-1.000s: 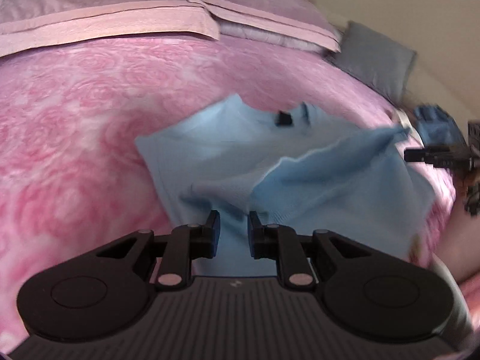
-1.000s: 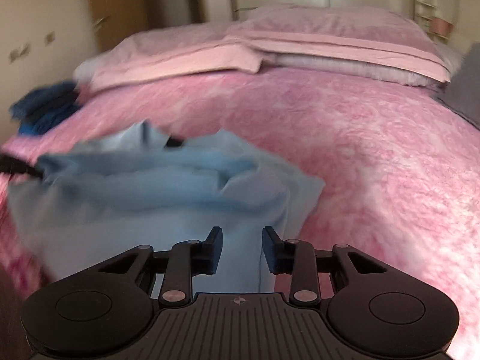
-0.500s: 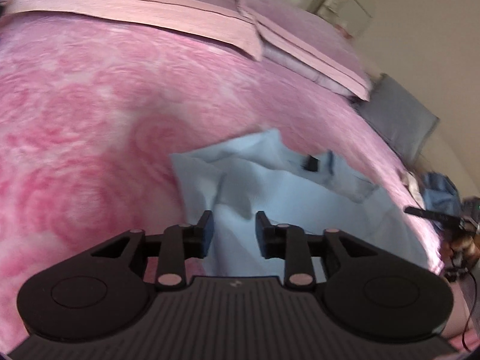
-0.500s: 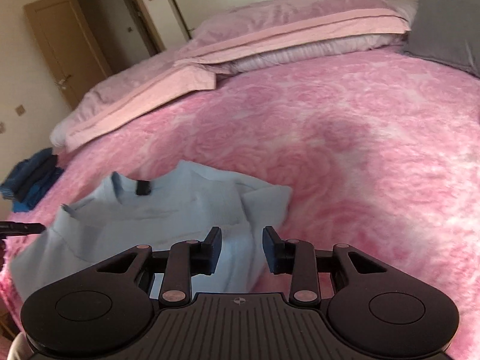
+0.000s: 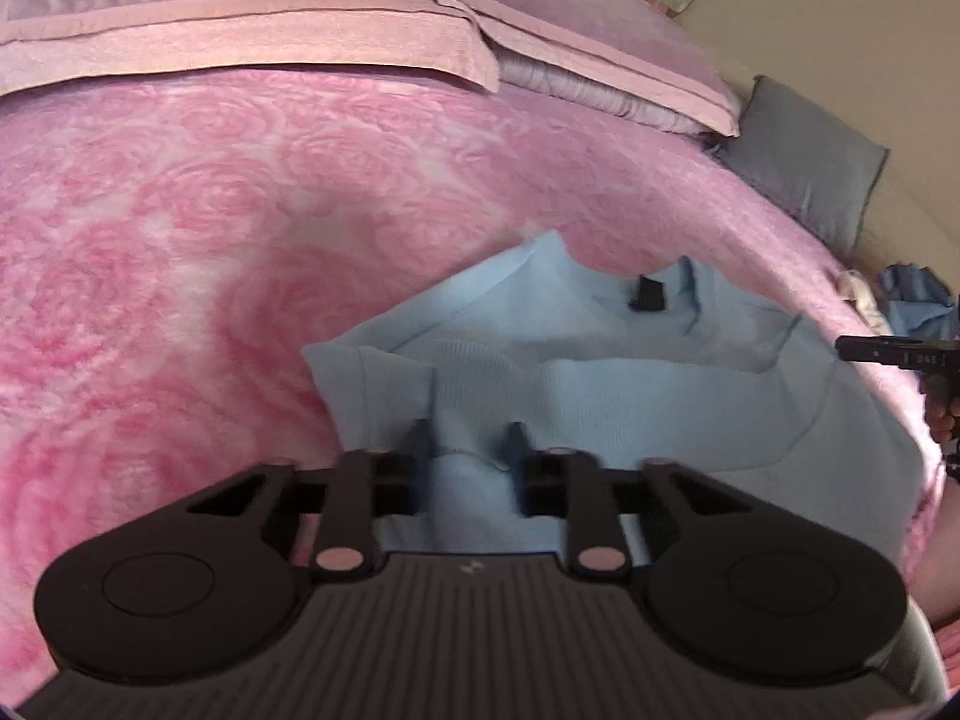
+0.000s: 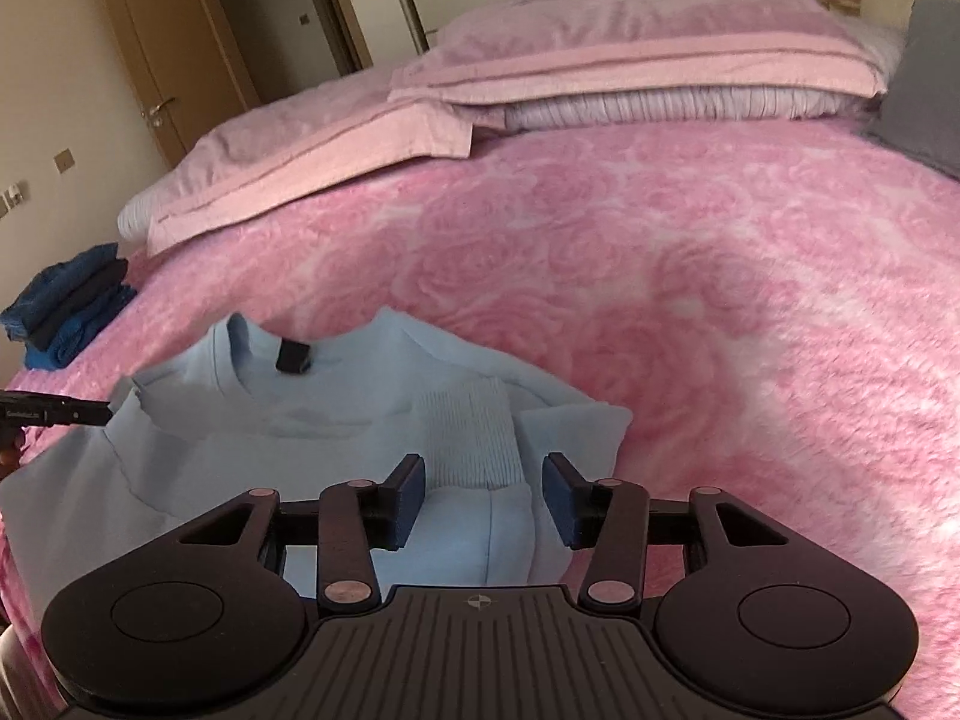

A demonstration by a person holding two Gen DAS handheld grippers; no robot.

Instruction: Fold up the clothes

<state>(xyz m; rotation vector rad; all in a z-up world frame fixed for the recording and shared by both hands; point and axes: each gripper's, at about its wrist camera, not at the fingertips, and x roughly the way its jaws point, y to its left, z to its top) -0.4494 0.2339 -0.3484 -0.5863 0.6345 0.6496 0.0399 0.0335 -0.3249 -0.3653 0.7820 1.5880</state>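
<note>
The light-blue sweater (image 6: 312,456) lies widthwise on the bed (image 6: 690,276). The right tool (image 6: 483,501), spread and just widening, straddles its ribbed cuff (image 6: 471,438); the left tool (image 5: 465,441), just narrowing, seems empty.

A home bedroom: beyond the tongs, rose-patterned pink bedspread (image 6: 690,276), stacked pillows (image 6: 630,54), wooden door (image 6: 162,54) far left.

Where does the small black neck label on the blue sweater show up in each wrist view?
Left wrist: the label sits right of centre, inside the collar at the far edge of the sweater.
Right wrist: the label sits left of centre, in the collar near the sweater's far edge.
Shared landmark: the grey cushion, at the right in both views.
</note>
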